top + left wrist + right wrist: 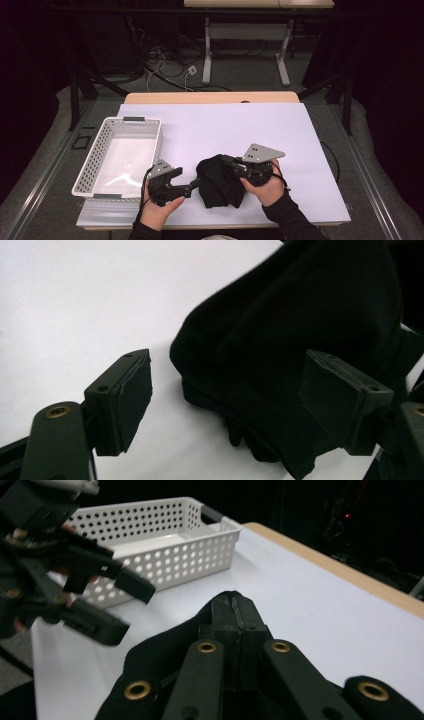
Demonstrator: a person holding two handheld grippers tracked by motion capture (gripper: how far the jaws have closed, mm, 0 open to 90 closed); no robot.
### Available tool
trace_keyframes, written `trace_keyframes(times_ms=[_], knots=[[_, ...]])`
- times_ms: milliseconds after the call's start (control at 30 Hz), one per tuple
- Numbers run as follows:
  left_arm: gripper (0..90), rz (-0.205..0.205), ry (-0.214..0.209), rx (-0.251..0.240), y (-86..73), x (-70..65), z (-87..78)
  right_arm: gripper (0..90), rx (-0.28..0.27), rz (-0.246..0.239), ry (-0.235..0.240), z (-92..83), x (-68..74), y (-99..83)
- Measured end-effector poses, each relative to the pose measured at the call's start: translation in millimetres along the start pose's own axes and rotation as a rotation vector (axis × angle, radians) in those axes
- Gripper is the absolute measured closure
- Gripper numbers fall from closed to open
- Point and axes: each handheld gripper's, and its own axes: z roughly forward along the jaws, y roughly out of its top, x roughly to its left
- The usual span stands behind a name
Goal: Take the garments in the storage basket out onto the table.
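A crumpled black cloth [217, 182] lies near the front of the white table [240, 125]. My right gripper [227, 162] comes in from the right and is shut on the cloth's upper edge, holding it up. In the right gripper view the closed jaws [234, 600] pinch the cloth [155, 650], which drapes below them. My left gripper [196, 184] stands open just left of the cloth. In the left gripper view its jaws [230, 370] are spread wide at the cloth's [280, 315] lower edge, which lies between them without the pads pressing on it. From the right gripper view the left gripper [132, 611] appears open too.
A white perforated basket [100, 140] stands at the table's left side, with nothing inside it; its wall [165, 555] is close behind the left gripper. The table's wooden far edge [210, 97] borders a dark floor with cables and a desk frame.
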Motion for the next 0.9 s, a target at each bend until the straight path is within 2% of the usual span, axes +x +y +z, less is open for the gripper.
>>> trace_keyframes(times_ms=[200,433,633,900], knots=[[21.4,0.007,0.001,-0.009,1.7,0.4,-0.8,90.0,-0.028,0.020,-0.017,3.1,-12.4,9.4],[22.3,0.018,0.004,-0.002,0.1,1.1,2.4,90.0,0.054,0.074,-0.012,14.7,-25.1,-9.7],[22.3,0.027,-0.018,0.004,-0.2,-2.6,5.0,89.9,0.109,0.093,-0.014,24.7,-30.7,-26.2],[21.9,0.053,-0.055,-0.002,4.9,-17.9,9.6,89.5,0.117,0.117,-0.013,26.1,-33.0,-32.1]])
